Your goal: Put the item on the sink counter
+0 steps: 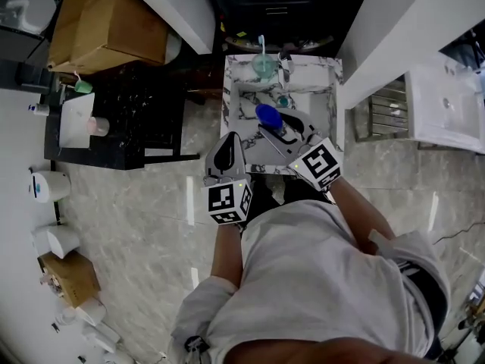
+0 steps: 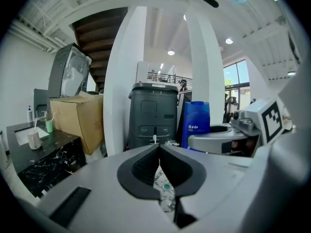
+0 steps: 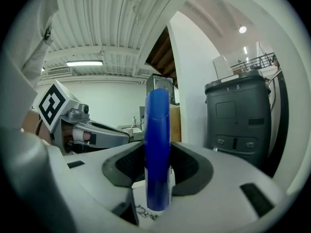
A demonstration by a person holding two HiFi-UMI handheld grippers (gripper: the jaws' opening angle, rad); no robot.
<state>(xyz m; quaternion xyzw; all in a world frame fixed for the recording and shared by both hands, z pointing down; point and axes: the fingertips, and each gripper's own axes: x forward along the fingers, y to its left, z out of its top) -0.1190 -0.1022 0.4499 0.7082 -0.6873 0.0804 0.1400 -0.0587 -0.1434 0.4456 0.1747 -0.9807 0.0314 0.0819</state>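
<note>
We had the right tool (image 1: 279, 130) clamped on the blue bottle (image 3: 158, 144), upright, above the marble sink counter (image 1: 233, 101), its bare rim just ahead and below. The left tool (image 2: 159, 153) was closed, empty, trailing at the front edge.

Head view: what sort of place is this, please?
Probably a bathroom-fittings showroom or test hall, not a home bathroom. A marble-patterned sink counter stands on the open tiled floor, a separate white basin is at the right, and the right gripper view shows a high ribbed ceiling.
</note>
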